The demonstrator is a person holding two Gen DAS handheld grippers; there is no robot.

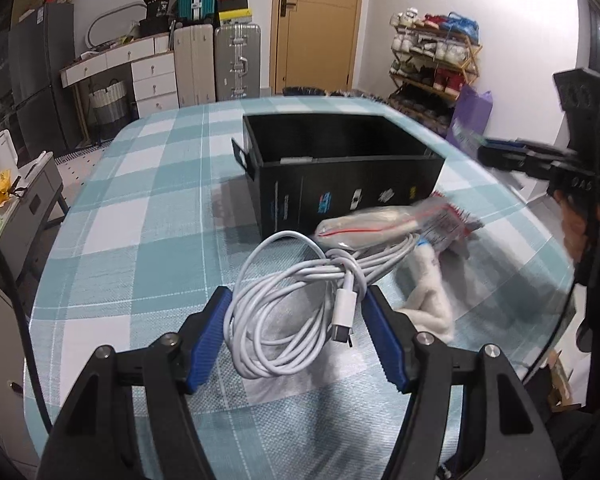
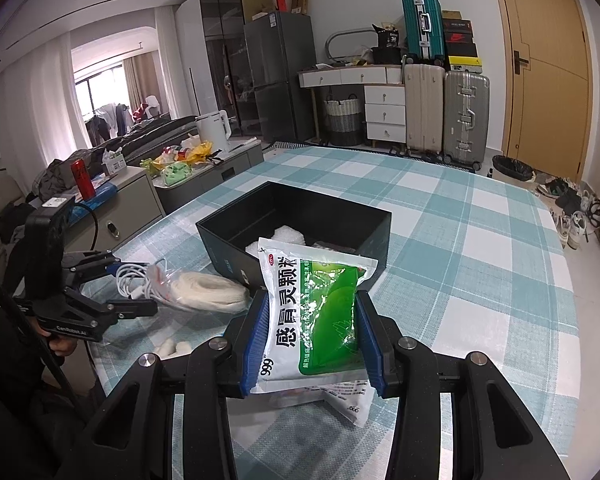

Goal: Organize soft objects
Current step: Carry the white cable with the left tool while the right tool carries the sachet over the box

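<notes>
So, the left tool point(image 1: 296, 336) is seen pinching a bundle of coiled white cable point(image 1: 300, 304), with both blue pads pressed against the loops and the plug end hanging in the middle. The bundle is held just above the checked surface point(image 1: 140, 220), a bit in front of the black box point(image 1: 340, 160). Right behind the cable, a clear zip bag with a red seal point(image 1: 380, 228) is lying on the surface, touching the box's front wall, and a white fluffy cloth point(image 1: 428, 292) is spread beside it.

On the other side, the right tool point(image 2: 312, 340) is clamped on a green and white medicine pouch point(image 2: 312, 312), gripped by its two side edges and held upright, tilted slightly toward the box point(image 2: 300, 216). Another flat white sachet point(image 2: 348, 400) can be spotted underneath it on the surface. Inside the box some white padded stuff point(image 2: 284, 238) is already sitting; what exactly it is can't be told. A rolled white bundle point(image 2: 208, 288) is parked near the box's left corner.
</notes>
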